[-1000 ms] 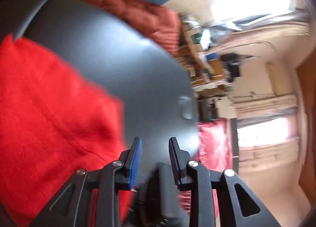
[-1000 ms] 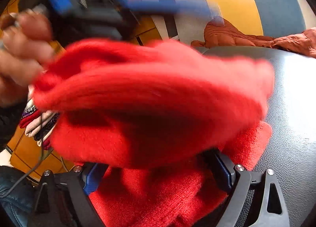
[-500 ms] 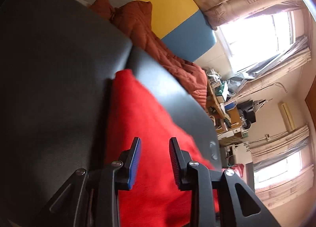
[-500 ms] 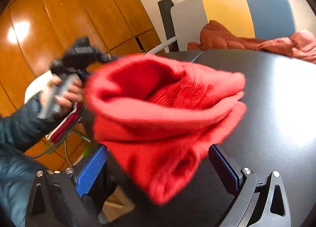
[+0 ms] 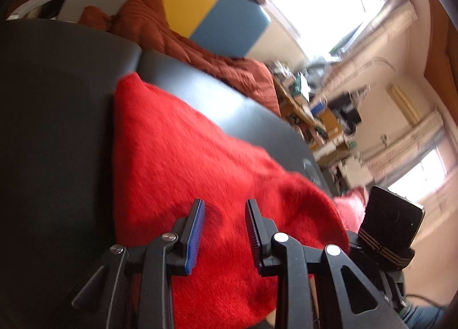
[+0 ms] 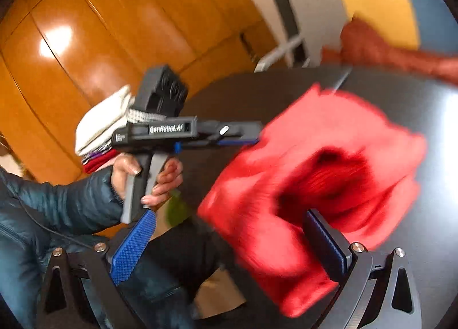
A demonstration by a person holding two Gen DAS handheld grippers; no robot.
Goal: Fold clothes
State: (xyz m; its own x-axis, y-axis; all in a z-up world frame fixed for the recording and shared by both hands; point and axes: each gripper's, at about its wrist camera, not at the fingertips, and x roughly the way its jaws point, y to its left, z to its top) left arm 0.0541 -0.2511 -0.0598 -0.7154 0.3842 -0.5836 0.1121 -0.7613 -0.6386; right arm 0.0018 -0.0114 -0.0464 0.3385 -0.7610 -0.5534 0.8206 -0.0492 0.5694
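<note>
Both hand-held grippers stand unloaded, left [image 5: 224, 224] narrowly parted, right [image 6: 229, 246] wide, over the red knit garment [image 5: 183, 157] on the desk [image 5: 51, 128]; we recommend regrasping one edge squarely before folding.

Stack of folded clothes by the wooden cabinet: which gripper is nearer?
Left. The left gripper extends from just beside the folded stack; the right gripper sits further back, over the red sweater.

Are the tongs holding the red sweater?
Neither visibly grips it. Right tongs gape wide at the sweater; left tongs stand open above it.
</note>
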